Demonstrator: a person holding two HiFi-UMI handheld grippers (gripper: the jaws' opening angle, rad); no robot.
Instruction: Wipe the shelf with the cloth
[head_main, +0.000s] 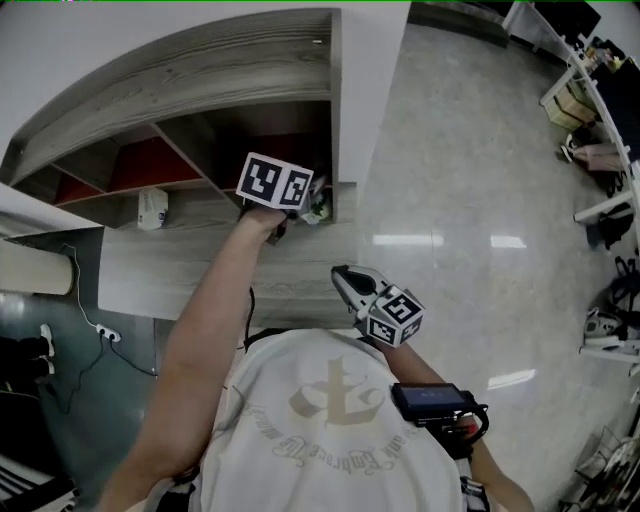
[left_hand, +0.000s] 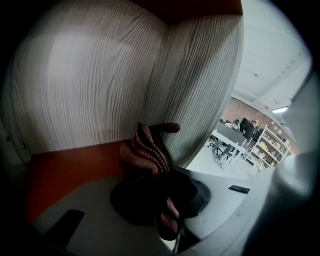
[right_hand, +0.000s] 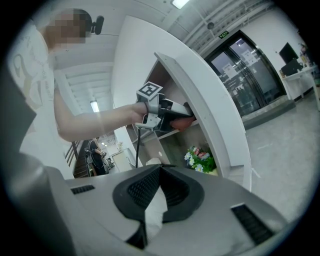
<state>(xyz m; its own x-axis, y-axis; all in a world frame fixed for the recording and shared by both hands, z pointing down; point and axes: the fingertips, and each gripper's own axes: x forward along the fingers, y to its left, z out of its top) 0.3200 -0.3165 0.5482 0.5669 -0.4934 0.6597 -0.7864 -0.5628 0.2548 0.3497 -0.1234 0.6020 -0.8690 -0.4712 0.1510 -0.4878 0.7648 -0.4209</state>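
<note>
My left gripper (head_main: 288, 214) reaches into the right-hand compartment of the wood-grain shelf (head_main: 200, 262). In the left gripper view its jaws are shut on a bunched reddish-brown cloth (left_hand: 148, 149), which is pressed into the corner where the compartment's back wall (left_hand: 90, 75) meets its side wall. The right gripper view shows the left gripper (right_hand: 169, 116) with the cloth (right_hand: 185, 122) at the board's edge. My right gripper (head_main: 344, 276) hangs near my chest, away from the shelf, with its jaws closed together and nothing in them (right_hand: 160, 169).
A bunch of small flowers (right_hand: 200, 159) sits in the compartment just below the cloth and shows as a green patch (head_main: 319, 209). A white box (head_main: 152, 208) stands in a compartment to the left. Red panels (head_main: 150, 163) back the compartments. Polished floor (head_main: 480, 200) lies to the right.
</note>
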